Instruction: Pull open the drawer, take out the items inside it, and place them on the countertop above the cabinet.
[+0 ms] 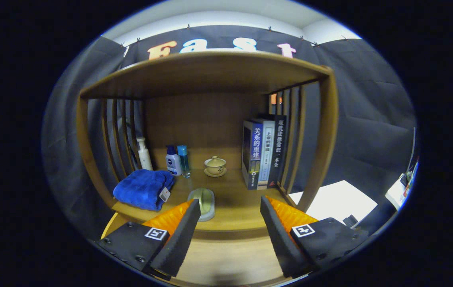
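The gripper hangs with its two fingers spread wide, nothing between them but bare wood. Just ahead of the left finger, near the front edge of the wooden countertop, sits a small round item with a pale rim and a greenish-gold top; it lies close to that finger's tip, though whether they touch cannot be told. Below the front edge a lighter wooden surface runs under the fingers. At the countertop's front left corner lies a folded blue towel with a small tag. Behind it, along the back, stand a white pump bottle, a white bottle with a blue cap and a slim clear blue bottle. A beige lidded teacup on a saucer sits mid-back. Upright books lean against the slatted right side, under a wooden upper shelf.
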`<state>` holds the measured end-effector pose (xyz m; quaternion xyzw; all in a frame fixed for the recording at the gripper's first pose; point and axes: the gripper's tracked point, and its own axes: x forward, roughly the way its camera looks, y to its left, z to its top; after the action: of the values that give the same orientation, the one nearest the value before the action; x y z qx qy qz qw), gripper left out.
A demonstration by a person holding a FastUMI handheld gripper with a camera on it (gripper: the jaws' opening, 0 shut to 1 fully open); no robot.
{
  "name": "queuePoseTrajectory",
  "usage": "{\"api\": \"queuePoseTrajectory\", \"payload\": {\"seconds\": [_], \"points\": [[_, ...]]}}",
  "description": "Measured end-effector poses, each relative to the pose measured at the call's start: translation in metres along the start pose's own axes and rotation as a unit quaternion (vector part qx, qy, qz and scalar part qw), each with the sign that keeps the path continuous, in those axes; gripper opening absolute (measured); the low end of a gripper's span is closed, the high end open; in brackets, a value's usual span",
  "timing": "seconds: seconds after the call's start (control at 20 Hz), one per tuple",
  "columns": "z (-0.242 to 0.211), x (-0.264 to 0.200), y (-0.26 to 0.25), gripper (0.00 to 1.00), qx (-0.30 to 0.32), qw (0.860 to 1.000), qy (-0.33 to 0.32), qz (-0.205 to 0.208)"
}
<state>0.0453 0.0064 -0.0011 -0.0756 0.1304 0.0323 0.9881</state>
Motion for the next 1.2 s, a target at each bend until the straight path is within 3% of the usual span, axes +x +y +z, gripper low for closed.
{"api": "queuePoseTrajectory", "payload": {"seconds": [0.5,0.9,1.2], "points": [[-0.069,-0.097,-0.054,0.98,0.043,0.996,-0.073,-0.018],[-0.167,-0.119,-0.073,0.99,0.035,0.996,-0.06,-0.052],[-0.21,-0.125,-0.082,0.99,0.038,0.997,-0.042,-0.058]]}}
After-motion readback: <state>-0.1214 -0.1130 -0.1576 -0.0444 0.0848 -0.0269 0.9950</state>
